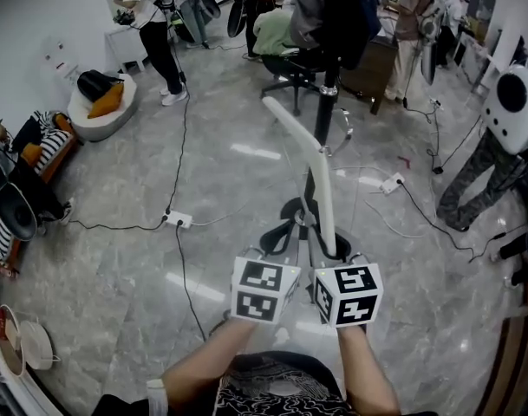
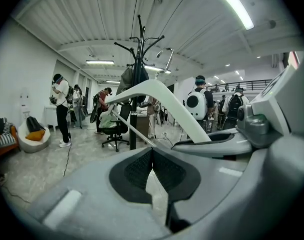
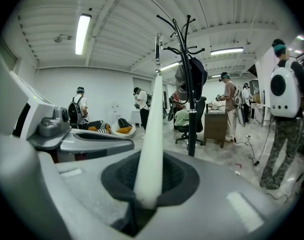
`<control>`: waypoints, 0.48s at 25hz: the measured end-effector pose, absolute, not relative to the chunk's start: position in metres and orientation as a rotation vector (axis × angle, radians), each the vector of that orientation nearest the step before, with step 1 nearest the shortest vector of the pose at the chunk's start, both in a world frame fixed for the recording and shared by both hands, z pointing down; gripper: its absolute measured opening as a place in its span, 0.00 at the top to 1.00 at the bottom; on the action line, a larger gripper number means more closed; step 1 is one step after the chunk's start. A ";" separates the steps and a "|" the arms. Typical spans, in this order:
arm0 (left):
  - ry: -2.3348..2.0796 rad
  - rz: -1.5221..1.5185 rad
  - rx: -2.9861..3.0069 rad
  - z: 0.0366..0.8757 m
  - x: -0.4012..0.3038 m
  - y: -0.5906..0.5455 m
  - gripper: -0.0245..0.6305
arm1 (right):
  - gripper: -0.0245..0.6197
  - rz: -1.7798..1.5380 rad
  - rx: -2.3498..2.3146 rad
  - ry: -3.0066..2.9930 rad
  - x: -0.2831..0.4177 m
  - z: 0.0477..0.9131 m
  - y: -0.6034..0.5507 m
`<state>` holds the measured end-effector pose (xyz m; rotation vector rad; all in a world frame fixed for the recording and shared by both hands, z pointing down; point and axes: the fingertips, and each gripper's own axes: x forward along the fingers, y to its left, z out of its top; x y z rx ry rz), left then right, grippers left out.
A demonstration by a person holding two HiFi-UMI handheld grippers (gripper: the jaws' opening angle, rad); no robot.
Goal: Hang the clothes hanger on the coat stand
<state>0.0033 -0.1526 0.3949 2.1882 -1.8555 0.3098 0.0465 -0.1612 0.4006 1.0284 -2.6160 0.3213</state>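
Facing the stand, right hand-held gripper is clamping the hanger, left hand-held gripper idling closed, empty; lift hook over a prong.

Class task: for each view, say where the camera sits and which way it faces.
Head view: on the head, looking down; forearms, left gripper, right gripper holding the hanger.
Left gripper view: along its shut jaws toward the coat stand.
Right gripper view: along jaws clamping the hanger, toward the coat stand.
Shared: hanger and coat stand in all.
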 end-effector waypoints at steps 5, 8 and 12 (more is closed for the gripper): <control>-1.867 0.306 2.175 0.396 0.000 -0.181 0.96 | 0.89 0.312 1.018 -2.615 0.044 0.399 -0.189; -1.860 0.299 2.175 0.397 -0.002 -0.194 0.96 | 0.89 0.305 1.017 -2.614 0.041 0.399 -0.201; -1.856 0.291 2.175 0.398 -0.006 -0.209 0.96 | 0.89 0.299 1.017 -2.615 0.037 0.399 -0.216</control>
